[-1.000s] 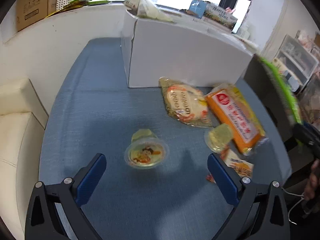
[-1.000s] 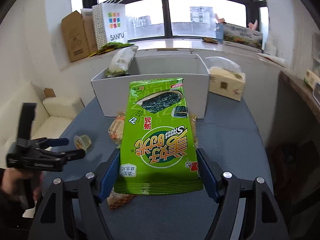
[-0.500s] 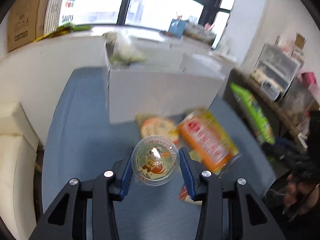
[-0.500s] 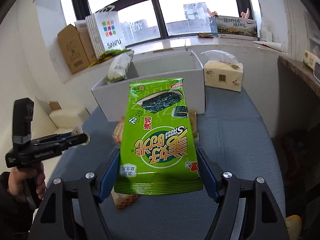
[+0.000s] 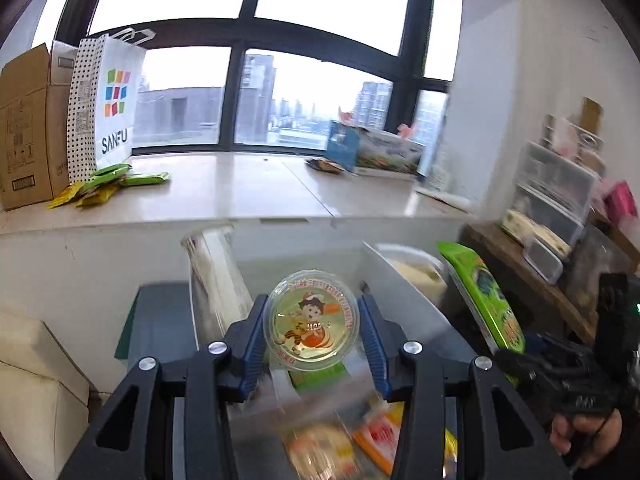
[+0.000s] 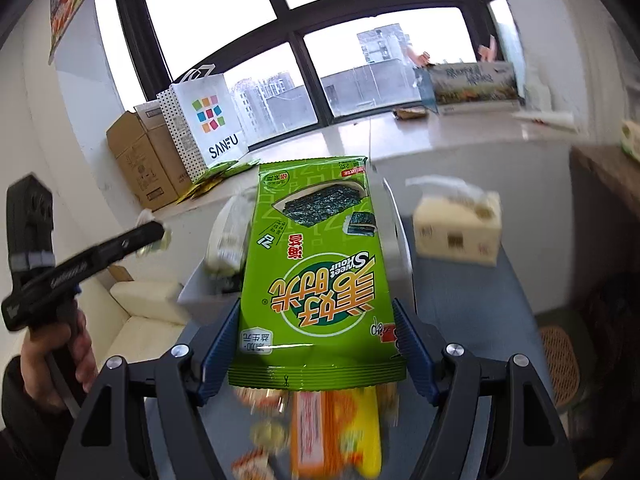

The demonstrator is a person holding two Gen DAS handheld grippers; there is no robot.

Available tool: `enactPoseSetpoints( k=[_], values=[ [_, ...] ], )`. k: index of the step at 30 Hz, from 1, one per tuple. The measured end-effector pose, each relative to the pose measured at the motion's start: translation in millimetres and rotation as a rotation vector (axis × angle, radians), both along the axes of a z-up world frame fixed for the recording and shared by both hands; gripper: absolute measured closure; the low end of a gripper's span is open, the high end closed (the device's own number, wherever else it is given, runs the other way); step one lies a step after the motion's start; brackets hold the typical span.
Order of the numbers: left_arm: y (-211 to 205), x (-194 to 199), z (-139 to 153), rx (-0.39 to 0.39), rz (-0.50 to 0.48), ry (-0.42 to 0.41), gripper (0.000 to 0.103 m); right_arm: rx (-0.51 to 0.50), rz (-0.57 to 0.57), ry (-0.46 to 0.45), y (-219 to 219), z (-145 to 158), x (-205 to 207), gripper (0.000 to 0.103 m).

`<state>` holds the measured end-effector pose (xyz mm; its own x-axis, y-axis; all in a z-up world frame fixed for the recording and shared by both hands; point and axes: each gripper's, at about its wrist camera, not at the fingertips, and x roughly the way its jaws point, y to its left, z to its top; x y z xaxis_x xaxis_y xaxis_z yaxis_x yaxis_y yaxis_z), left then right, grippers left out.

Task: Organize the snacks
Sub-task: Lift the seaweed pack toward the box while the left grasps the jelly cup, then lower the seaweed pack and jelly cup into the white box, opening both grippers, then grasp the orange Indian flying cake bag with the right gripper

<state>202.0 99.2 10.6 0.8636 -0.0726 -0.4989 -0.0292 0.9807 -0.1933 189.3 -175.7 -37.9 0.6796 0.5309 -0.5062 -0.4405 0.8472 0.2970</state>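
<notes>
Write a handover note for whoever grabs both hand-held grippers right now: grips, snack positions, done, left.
Left hand-held gripper: shut on the jelly cup, raised in front of the white box.
Right hand-held gripper: shut on the green seaweed pack, also lifted toward the box.
Done: both snacks picked up.
Left: drop both in the box, then collect the orange pack and other blurred snacks on the blue table.

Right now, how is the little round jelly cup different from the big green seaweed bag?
The jelly cup is small, round and clear with a cartoon kid on its lid; the seaweed bag is long, flat and bright green with orange writing. The left gripper holds the cup; the right gripper holds the bag, which sticks out far past its fingers. Both are pinched between blue fingers, lifted near the white box.
</notes>
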Motion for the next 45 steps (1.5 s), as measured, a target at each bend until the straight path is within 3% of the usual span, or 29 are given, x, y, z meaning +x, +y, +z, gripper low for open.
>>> enactPoseSetpoints(
  k=[7, 8, 9, 10, 11, 13, 24, 31, 33, 37, 45],
  values=[
    [21, 81, -3, 0.047, 0.051, 0.066, 0.053, -0.011, -0.016, 0.028, 20, 20, 77, 0.025],
    [23, 86, -8, 0.055, 0.071, 0.088, 0.039, -0.015, -0.006, 0.025, 25, 22, 86, 0.022],
    [29, 93, -12, 0.045, 0.099, 0.109, 0.025, -0.022, -0.001, 0.031, 28, 22, 93, 0.011],
    [34, 93, -18, 0.023, 0.109, 0.115, 0.000, -0.039, -0.004, 0.049, 33, 20, 103, 0.005],
    [39, 91, -21, -0.004, 0.113, 0.102, 0.000, -0.050, -0.011, 0.058, 36, 19, 109, 0.000],
    [44, 88, -27, -0.016, 0.126, 0.111, 0.000, -0.066, -0.019, 0.050, 38, 16, 113, 0.000],
    [24, 47, -21, 0.019, 0.057, 0.094, 0.000, -0.035, -0.020, 0.010, 32, 15, 90, 0.000],
    [-9, -16, -11, 0.037, -0.036, 0.037, 0.000, -0.012, -0.006, -0.069, 18, 25, 29, 0.000],
    [-13, -37, -11, -0.014, -0.063, 0.018, 0.000, -0.018, 0.005, -0.095, 15, 25, 9, 0.000],
    [-19, -72, -15, -0.041, -0.053, 0.007, 0.000, -0.053, 0.004, -0.128, 8, 19, -29, 0.000],
    [-35, -127, -49, -0.042, -0.038, 0.054, 0.000, -0.134, -0.009, -0.107, -2, -22, -87, 0.000]
  ],
)
